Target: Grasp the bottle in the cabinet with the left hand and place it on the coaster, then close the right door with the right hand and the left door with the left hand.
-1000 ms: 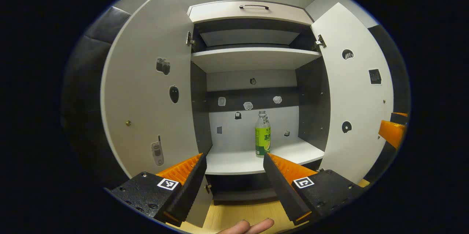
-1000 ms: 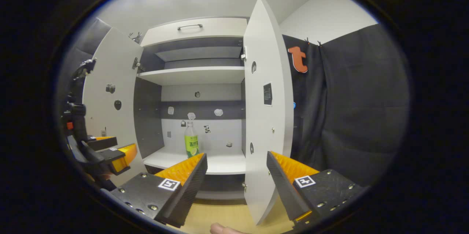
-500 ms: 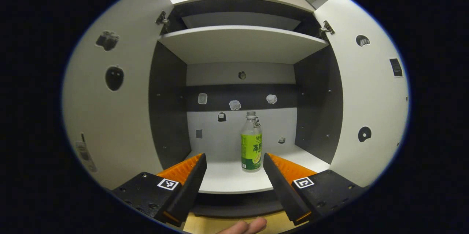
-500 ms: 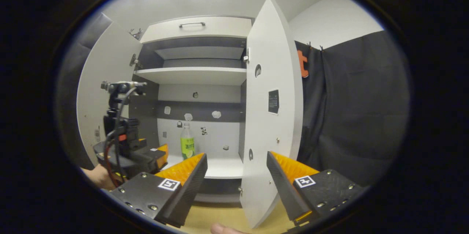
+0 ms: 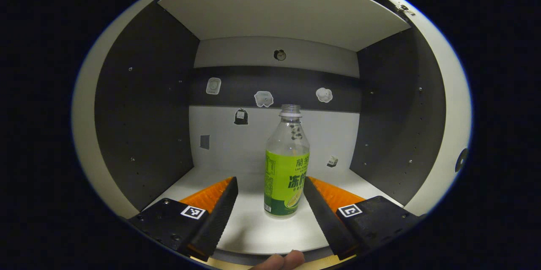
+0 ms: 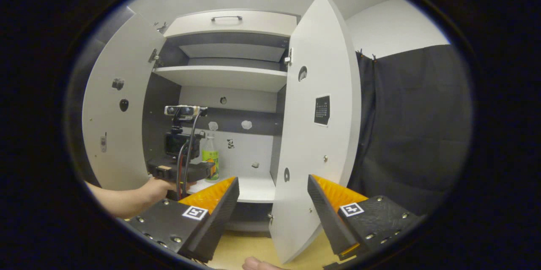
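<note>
A clear bottle (image 5: pixel 286 164) with a green label and no cap stands upright on the cabinet's lower white shelf (image 5: pixel 253 230). My left gripper (image 5: pixel 269 182) is open inside the cabinet, one finger on each side of the bottle's base, the bottle nearer the right finger. In the right gripper view the bottle (image 6: pixel 210 162) shows just past the left gripper (image 6: pixel 203 173), which a hand holds at the shelf's front. My right gripper (image 6: pixel 272 181) is open and holds nothing, in front of the open right door (image 6: pixel 321 143), whose edge runs down between its fingers. The left door (image 6: pixel 114 135) stands wide open.
An upper shelf (image 6: pixel 224 77) and a drawer with a dark handle (image 6: pixel 226 18) lie above the bottle's compartment. Dark side walls (image 5: pixel 143 126) close in the compartment. A wooden surface (image 6: pixel 245 249) lies below the cabinet. Black cloth (image 6: pixel 414 135) hangs at the right.
My left gripper has moved forward into the cabinet, so the bottle now stands between its fingers. The right gripper has shifted slightly and stays open.
</note>
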`<state>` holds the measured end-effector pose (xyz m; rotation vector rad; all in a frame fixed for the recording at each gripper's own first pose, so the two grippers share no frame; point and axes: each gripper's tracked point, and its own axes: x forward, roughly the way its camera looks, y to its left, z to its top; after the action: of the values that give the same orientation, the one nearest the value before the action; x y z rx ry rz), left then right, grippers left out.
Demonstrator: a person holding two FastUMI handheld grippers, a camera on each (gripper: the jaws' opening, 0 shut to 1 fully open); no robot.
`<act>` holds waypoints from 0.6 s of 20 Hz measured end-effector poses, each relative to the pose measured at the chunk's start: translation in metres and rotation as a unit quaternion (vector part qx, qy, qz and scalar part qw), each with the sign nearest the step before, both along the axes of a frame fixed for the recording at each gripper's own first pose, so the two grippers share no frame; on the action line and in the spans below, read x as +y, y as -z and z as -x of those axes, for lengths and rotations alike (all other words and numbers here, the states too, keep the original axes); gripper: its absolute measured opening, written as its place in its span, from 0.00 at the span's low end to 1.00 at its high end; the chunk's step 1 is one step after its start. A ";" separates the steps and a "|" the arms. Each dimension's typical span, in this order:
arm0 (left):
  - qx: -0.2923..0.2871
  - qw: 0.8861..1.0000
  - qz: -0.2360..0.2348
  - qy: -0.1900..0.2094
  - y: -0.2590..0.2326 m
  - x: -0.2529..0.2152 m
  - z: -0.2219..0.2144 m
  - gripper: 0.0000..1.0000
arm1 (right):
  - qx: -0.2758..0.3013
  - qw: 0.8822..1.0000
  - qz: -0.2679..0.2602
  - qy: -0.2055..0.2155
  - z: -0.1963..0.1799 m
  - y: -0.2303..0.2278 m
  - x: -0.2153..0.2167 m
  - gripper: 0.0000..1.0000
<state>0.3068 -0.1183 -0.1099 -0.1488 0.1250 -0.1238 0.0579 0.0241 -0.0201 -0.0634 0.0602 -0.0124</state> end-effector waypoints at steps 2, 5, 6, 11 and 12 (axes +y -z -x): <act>0.000 1.000 -0.002 0.007 0.003 -0.008 -0.012 1.00 | 0.002 1.000 0.001 0.003 -0.001 0.001 -0.001 0.98; -0.009 1.000 -0.010 0.015 0.004 -0.017 -0.025 1.00 | 0.003 1.000 0.011 0.004 -0.003 0.002 -0.002 0.98; -0.010 1.000 -0.013 0.012 0.005 -0.017 -0.029 1.00 | 0.003 1.000 0.011 0.003 -0.003 0.002 -0.001 0.98; -0.008 1.000 -0.018 0.006 0.010 -0.017 -0.048 0.99 | 0.008 1.000 0.013 0.007 0.002 0.008 0.001 0.98; -0.008 1.000 -0.015 0.006 0.011 -0.017 -0.049 0.99 | 0.009 1.000 0.014 0.009 0.004 0.008 0.000 0.98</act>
<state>0.3562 -0.1349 -0.1207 -0.1163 0.1116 -0.1344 0.0536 0.0239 -0.0285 -0.0916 0.0783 -0.0310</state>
